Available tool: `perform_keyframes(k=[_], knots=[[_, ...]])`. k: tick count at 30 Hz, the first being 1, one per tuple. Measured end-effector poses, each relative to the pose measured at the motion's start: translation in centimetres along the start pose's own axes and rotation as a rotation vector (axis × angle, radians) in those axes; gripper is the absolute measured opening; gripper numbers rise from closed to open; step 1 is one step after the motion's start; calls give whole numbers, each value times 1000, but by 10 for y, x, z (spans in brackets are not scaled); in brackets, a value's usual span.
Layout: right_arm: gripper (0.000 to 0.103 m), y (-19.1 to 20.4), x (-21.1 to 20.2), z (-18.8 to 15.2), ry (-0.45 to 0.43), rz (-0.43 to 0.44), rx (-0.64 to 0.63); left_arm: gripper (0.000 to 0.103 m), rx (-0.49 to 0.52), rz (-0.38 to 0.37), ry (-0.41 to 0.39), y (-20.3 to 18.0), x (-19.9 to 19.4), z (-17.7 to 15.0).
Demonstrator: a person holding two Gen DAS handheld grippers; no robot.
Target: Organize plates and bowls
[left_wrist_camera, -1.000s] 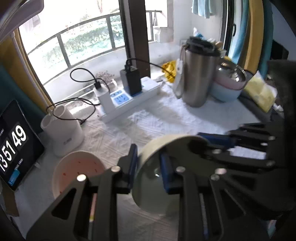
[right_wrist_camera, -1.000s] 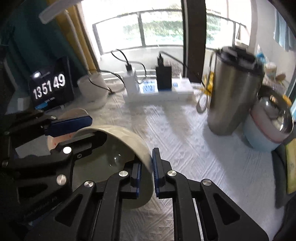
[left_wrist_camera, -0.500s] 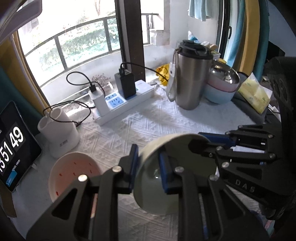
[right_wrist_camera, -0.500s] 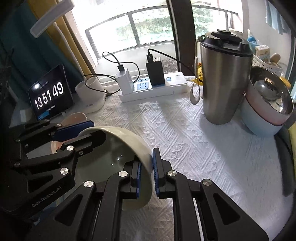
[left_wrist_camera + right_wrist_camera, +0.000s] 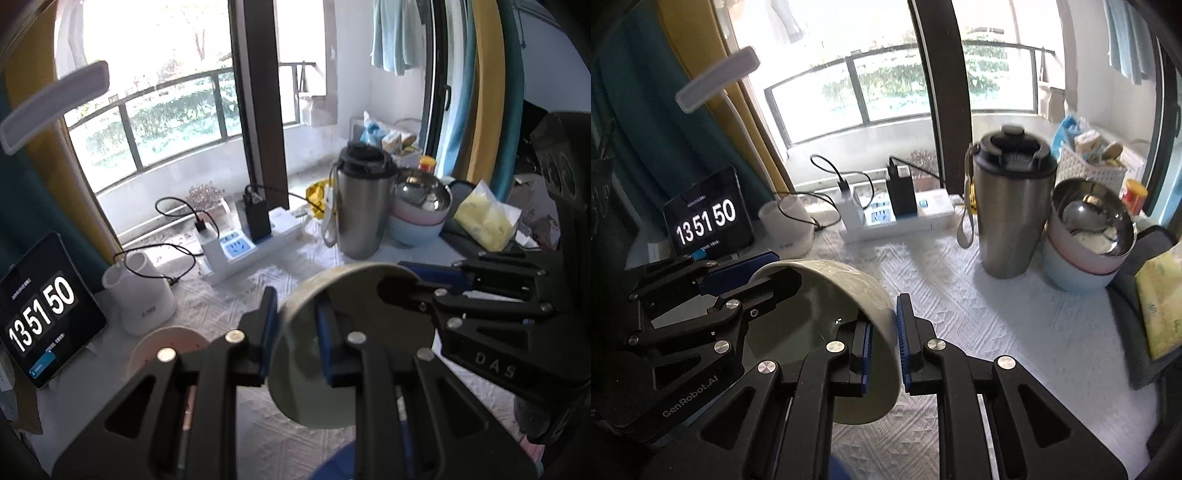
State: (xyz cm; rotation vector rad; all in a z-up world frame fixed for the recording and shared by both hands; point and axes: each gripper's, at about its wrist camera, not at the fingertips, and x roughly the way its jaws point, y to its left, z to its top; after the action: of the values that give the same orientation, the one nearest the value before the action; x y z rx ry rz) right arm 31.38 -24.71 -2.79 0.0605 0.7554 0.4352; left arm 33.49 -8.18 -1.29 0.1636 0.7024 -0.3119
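While the left gripper [image 5: 293, 332] pinches one wall of the pale green bowl [image 5: 849, 288], the right gripper [image 5: 884, 343] clamps the opposite wall, so the 2 hold it tilted above the white tablecloth [image 5: 979, 314], near a pink bowl [image 5: 162, 347].

"13 51 50" on tablet [image 5: 708, 223]

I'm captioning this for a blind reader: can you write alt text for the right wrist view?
Two black grippers, the right gripper and the left gripper, clamp opposite rims of a pale green ceramic bowl above a white textured tablecloth. Behind stand a steel tumbler, stacked pastel bowls, a white power strip and a clock tablet.
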Motion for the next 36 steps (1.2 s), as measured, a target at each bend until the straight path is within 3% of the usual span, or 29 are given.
perform_keyframes(k=[19, 36], knots=[[14, 31, -66, -19, -59, -8, -31, 21, -5, -2, -68, -12, -73, -19], [15, 50, -83, -63, -11, -14, -26, 21, -37, -29, -31, -19, -97, -66]])
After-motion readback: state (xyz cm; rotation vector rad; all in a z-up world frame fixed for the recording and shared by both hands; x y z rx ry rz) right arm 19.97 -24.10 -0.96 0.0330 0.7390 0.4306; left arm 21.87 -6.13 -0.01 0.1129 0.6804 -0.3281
